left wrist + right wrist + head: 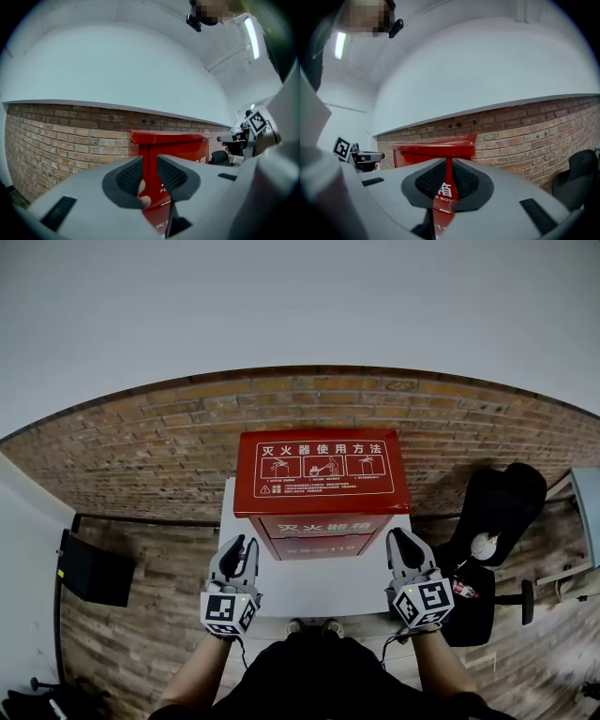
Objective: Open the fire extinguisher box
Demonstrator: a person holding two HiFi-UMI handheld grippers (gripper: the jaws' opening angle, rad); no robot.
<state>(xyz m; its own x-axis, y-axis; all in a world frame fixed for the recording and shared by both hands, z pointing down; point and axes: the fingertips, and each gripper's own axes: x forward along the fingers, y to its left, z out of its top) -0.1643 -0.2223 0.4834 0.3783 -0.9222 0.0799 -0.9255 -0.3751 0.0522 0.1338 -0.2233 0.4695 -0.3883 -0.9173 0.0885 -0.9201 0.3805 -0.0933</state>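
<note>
Red metal makes up the fire extinguisher box (322,486), which stands at the person's twelve o'clock on a white table (319,589), its back close to a brick wall (141,442). Its top panel carries white characters and three small picture panels, and lies flat over the body with its edge overhanging the front. More white characters run across the front face below that edge.

The left gripper (242,545) hovers at about eleven o'clock, just off the box's left front corner and not touching it. In the left gripper view its jaws stand a little apart, with nothing gripped: through the gap the box (173,145) shows beyond, with a vertical seam down its front. A fingertip shows at the lower edge of the left pad of this gripper (149,161).

The right gripper (396,535) hangs at about one o'clock, just off the box's right front corner, also clear of it. In the right gripper view its jaws are together around only a thin slit, and hold nothing; the box (436,149) sits behind this gripper (449,165), its top panel seen edge-on.

At the person's two o'clock a black chair (502,507) stands on the wooden floor (141,652). At nine o'clock a black case (94,570) rests by the white side wall.
</note>
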